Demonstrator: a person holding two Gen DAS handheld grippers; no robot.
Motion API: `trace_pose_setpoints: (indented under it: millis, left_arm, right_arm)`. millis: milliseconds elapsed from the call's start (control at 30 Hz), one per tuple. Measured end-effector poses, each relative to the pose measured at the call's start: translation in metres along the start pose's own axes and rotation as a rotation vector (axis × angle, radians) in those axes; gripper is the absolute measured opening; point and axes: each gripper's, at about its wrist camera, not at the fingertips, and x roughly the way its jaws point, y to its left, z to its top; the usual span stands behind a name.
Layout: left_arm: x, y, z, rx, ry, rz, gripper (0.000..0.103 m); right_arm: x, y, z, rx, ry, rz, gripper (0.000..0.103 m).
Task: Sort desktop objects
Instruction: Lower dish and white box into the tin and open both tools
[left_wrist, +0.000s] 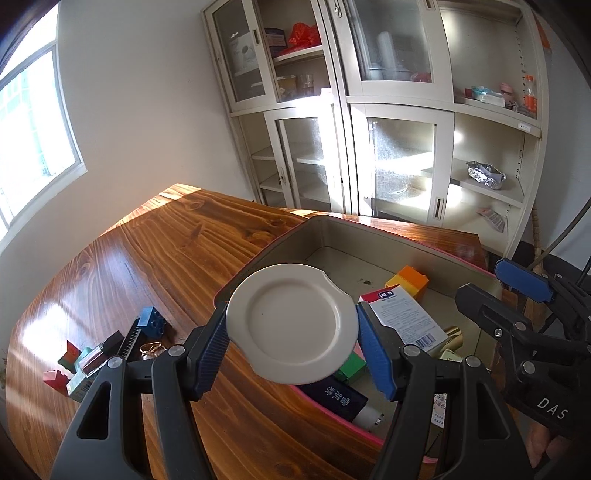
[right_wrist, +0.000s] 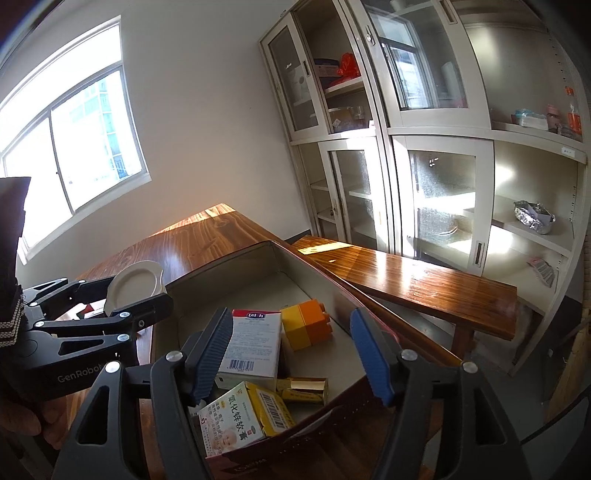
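Note:
My left gripper (left_wrist: 291, 350) is shut on a small white plate (left_wrist: 291, 323) and holds it above the near left rim of the open storage box (left_wrist: 369, 225). The plate also shows in the right wrist view (right_wrist: 135, 286). The box (right_wrist: 229, 266) holds a white and red medicine box (right_wrist: 251, 343), a yellow and orange brick (right_wrist: 308, 328), a yellow carton (right_wrist: 240, 417) and a gold tube (right_wrist: 303, 389). My right gripper (right_wrist: 291, 360) is open and empty above the box. It shows at the right of the left wrist view (left_wrist: 517, 291).
On the wooden table (left_wrist: 147, 258) to the left lie a blue brick (left_wrist: 152, 322), red and green blocks (left_wrist: 62, 369), a dark case (left_wrist: 110, 347) and gold rings (left_wrist: 151, 349). A wooden bench (right_wrist: 424, 288) and glass cabinets (right_wrist: 406, 129) stand beyond the box.

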Motion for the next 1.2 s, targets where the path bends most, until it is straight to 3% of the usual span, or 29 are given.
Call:
trace_pose_setpoints:
  millis: [467,1200]
  left_arm:
    - [0.011,-0.015,0.002,0.01,0.027,-0.058,0.07]
    - [0.003,-0.003,0.0,-0.019,0.008,-0.048,0.075]
  right_arm:
    - [0.003,-0.007,-0.001,0.01,-0.002,-0.019,0.075]
    - [0.002,0.002,-0.002,-0.009,0.009,-0.022,0.079]
